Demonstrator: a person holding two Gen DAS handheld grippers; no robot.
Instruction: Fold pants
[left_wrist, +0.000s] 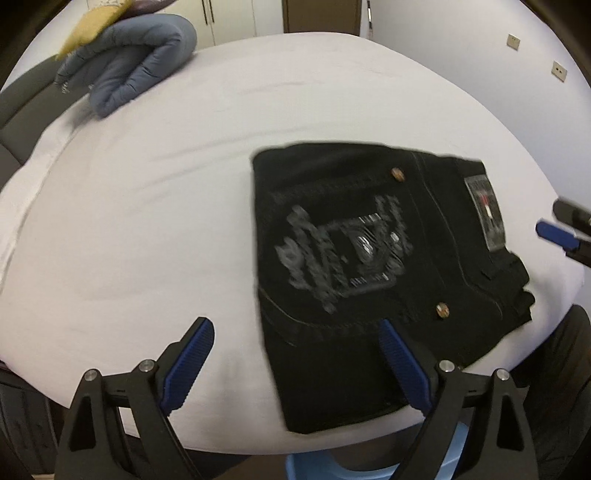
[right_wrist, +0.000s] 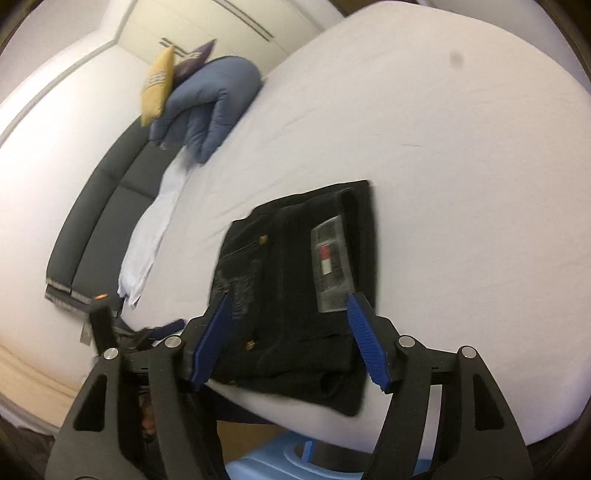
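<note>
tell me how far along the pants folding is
Done, it seems: the black jeans lie as a compact folded rectangle on the white bed sheet, back pocket print and waistband label up. In hand: nothing. The left gripper and right gripper both stand open, with no cloth pinched between their pads. Left: perhaps only squaring the slightly ragged edge nearest the right gripper, if that.

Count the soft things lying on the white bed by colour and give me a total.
Black: 1, the folded pants
Blue: 1, the rolled quilt
Yellow: 1, the cushion
Purple: 1, the cushion behind the yellow one
Total: 4
</note>
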